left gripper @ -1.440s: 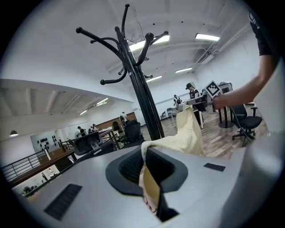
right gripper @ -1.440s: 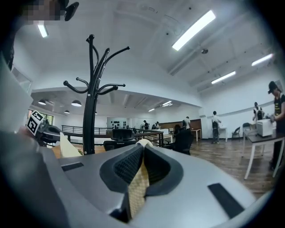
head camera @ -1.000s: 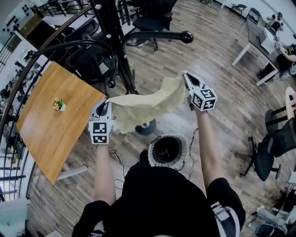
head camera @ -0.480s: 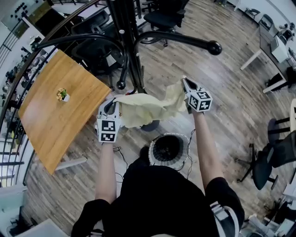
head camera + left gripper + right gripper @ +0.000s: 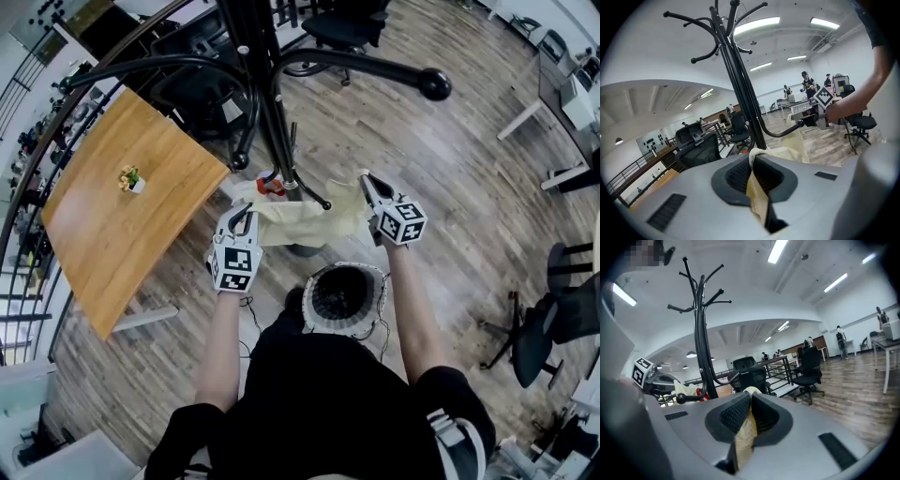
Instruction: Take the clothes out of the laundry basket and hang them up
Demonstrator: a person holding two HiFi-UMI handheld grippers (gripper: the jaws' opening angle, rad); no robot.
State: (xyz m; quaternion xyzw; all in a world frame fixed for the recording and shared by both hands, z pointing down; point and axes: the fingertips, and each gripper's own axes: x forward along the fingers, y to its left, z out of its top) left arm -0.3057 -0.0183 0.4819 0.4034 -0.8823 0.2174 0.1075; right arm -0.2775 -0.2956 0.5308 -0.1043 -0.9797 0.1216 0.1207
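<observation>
A pale yellow cloth (image 5: pixel 305 223) hangs stretched between my two grippers, just above the round laundry basket (image 5: pixel 342 300). My left gripper (image 5: pixel 242 214) is shut on its left end, and the fabric (image 5: pixel 757 194) shows pinched between the jaws. My right gripper (image 5: pixel 367 185) is shut on the other end, where the cloth (image 5: pixel 744 437) is also clamped. The black coat rack (image 5: pixel 267 103) stands right behind the cloth. One of its low hook arms (image 5: pixel 309 192) crosses the cloth's upper edge in the head view. Whether they touch I cannot tell.
A red item (image 5: pixel 272 186) hangs low at the rack's pole. A wooden table (image 5: pixel 103 234) with a small plant (image 5: pixel 131 178) stands to the left, beside a railing. Office chairs (image 5: pixel 553 309) and desks (image 5: pixel 562 84) stand on the right and beyond the rack.
Both grippers have come down with the cloth and drawn closer together. The cloth now sits lower, at the rack's low hook arm, and is more bunched.
</observation>
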